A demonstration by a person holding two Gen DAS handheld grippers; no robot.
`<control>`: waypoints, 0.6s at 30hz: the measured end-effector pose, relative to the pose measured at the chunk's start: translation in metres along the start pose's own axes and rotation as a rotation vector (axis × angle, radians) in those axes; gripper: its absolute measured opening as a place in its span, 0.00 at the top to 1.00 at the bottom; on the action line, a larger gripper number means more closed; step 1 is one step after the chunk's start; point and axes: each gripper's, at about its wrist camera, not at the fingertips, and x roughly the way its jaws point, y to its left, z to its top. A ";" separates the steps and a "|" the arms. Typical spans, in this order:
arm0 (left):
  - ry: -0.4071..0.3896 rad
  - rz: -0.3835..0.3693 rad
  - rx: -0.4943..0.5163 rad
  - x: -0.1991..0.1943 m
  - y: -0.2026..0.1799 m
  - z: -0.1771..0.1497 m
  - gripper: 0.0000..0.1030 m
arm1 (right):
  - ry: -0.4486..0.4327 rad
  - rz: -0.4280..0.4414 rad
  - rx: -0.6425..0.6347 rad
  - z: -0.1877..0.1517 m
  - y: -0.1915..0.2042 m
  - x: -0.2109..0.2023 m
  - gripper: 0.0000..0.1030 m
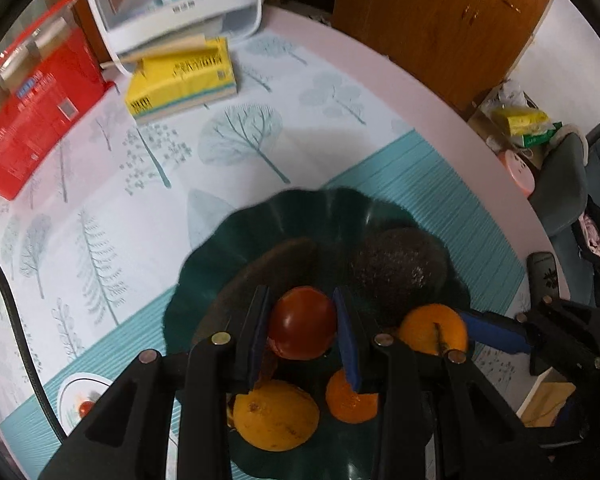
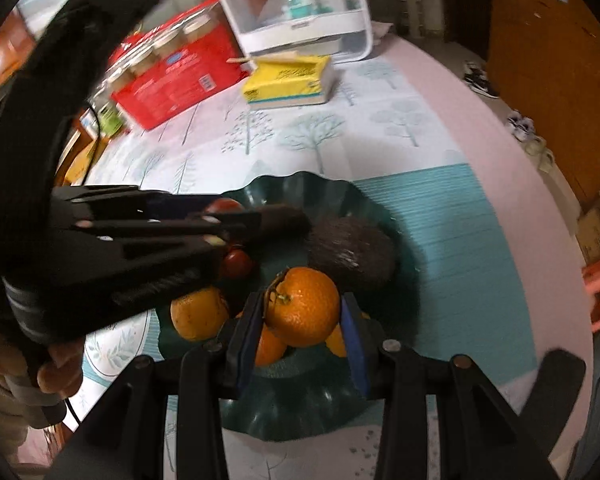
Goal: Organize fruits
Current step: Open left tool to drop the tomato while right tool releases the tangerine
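Tomato (image 1: 302,322) sits clamped between left gripper (image 1: 304,328) jaws, orange (image 2: 302,306) between right gripper (image 2: 302,332) jaws, above bowl (image 1: 260,224).

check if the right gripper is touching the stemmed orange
Touching. The right wrist view shows the right gripper with both blue pads pressed against the sides of the stemmed orange, above the green bowl.

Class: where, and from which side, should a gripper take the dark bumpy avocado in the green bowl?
Grip the dark bumpy avocado across its narrower middle, coming from above: the green scalloped bowl's rim rises behind it, and the stemmed orange crowds its near side.
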 end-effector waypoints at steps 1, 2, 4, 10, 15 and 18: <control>0.004 0.001 0.000 0.001 0.000 0.000 0.71 | 0.004 0.005 -0.007 0.001 0.001 0.003 0.62; 0.006 0.005 -0.001 0.003 0.001 -0.001 0.70 | 0.009 0.012 -0.017 0.003 0.001 0.008 0.62; 0.008 0.007 -0.011 0.003 0.004 -0.003 0.67 | 0.014 0.016 -0.030 0.004 0.002 0.013 0.62; -0.038 -0.006 -0.060 -0.010 0.018 -0.009 0.37 | 0.046 0.063 -0.031 0.009 0.001 0.029 0.61; -0.047 0.030 -0.084 -0.015 0.029 -0.015 0.31 | 0.053 0.072 -0.042 0.013 0.006 0.033 0.59; -0.048 0.032 -0.110 -0.019 0.038 -0.022 0.29 | 0.055 0.073 -0.034 0.013 0.008 0.035 0.56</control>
